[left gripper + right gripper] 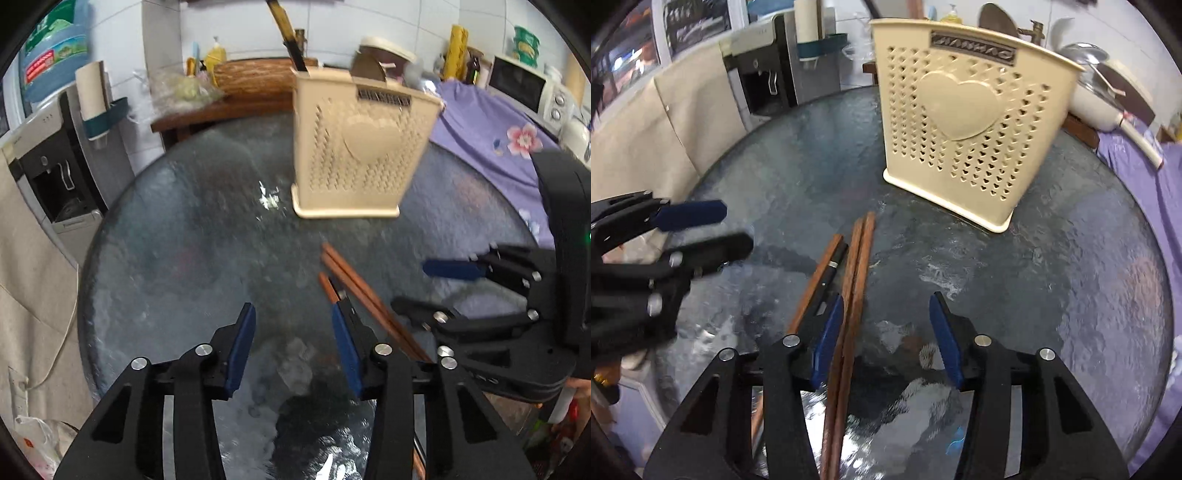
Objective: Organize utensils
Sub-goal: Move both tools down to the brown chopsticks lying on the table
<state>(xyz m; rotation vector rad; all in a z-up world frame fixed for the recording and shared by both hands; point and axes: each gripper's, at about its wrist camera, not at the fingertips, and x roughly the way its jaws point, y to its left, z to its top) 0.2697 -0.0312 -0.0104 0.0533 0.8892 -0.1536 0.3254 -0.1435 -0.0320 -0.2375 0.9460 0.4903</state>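
Note:
A cream perforated utensil holder [354, 147] [960, 129] with a heart on its front stands on the round glass table [177, 251] [1071, 280]. A dark handle [288, 40] sticks out of the holder. Several brown chopsticks [354, 288] [860, 258] and one black one [833, 269] lie on the glass in front of it. My right gripper [886, 299] [410, 284] is open over them. A brown pair runs between its fingers, close beside the left pad. My left gripper [294, 310] [737, 227] is open over bare glass, just left of the chopsticks, with nothing between its fingers.
A water dispenser [55, 166] [764, 74] stands beyond the table's far left edge. A purple flowered cloth [487, 129] and a microwave [524, 85] are at the right. A wooden block [258, 77] and bottles sit behind the holder.

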